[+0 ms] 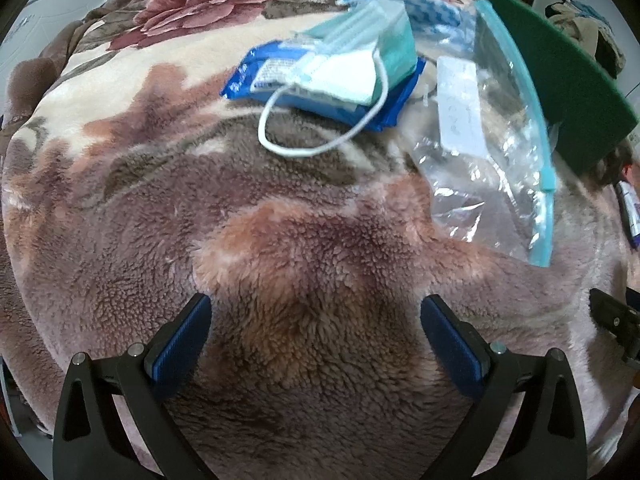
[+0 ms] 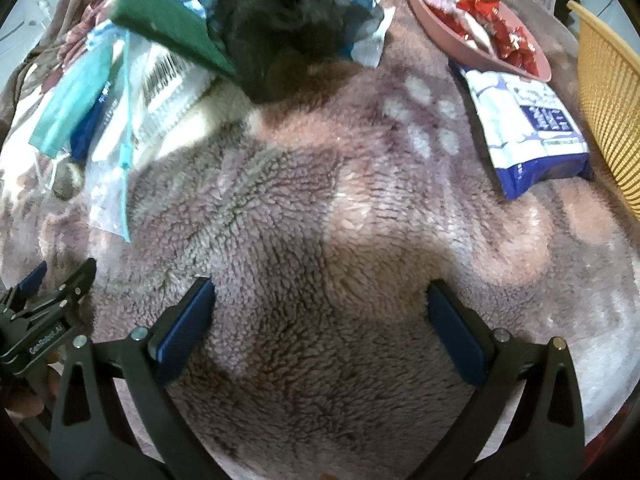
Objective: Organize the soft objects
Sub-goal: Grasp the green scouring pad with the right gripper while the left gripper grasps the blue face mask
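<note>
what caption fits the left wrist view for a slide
Open left gripper hovers over a floral fleece blanket, facing a face mask on a blue packet beside a clear zip bag.

pink snack bowl [image 2: 448,36], yellow basket [image 2: 608,92]

Face mask [image 1: 360,52] lies on packet [image 1: 320,92], zip bag [image 1: 492,152] to its right.
</note>
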Demonstrator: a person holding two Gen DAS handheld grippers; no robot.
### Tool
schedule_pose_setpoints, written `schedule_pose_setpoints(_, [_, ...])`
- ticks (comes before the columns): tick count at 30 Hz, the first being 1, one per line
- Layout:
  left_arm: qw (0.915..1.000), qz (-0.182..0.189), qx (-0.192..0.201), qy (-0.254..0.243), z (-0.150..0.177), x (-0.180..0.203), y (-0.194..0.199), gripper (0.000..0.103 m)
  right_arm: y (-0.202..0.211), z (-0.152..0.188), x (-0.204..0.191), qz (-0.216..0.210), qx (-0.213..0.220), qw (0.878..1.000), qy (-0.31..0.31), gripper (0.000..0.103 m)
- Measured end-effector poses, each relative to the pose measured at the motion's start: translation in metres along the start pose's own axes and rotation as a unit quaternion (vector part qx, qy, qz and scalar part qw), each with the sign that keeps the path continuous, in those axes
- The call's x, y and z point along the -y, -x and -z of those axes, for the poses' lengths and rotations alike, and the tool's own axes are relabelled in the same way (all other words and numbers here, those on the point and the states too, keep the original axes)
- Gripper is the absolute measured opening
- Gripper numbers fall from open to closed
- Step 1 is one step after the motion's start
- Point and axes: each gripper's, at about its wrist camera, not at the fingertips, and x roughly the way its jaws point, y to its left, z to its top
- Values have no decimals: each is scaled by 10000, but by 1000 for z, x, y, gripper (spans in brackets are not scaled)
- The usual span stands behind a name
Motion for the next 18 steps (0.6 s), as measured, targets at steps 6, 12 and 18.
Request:
schedule_pose_setpoints(6, [9993,135,332,139,-26,-11,30,103,31,-23,-6,-144,443,9986,247,102])
schedule_pose_setpoints(12, [9975,367,462,376,-82,-27,46,102,54,-74,-29,-367,860,9938,604,102])
schedule_pose_setpoints(18, [9987,349,281,263,-110,-19,43,102,55,-109,-61,-371,981,9882,1113,87])
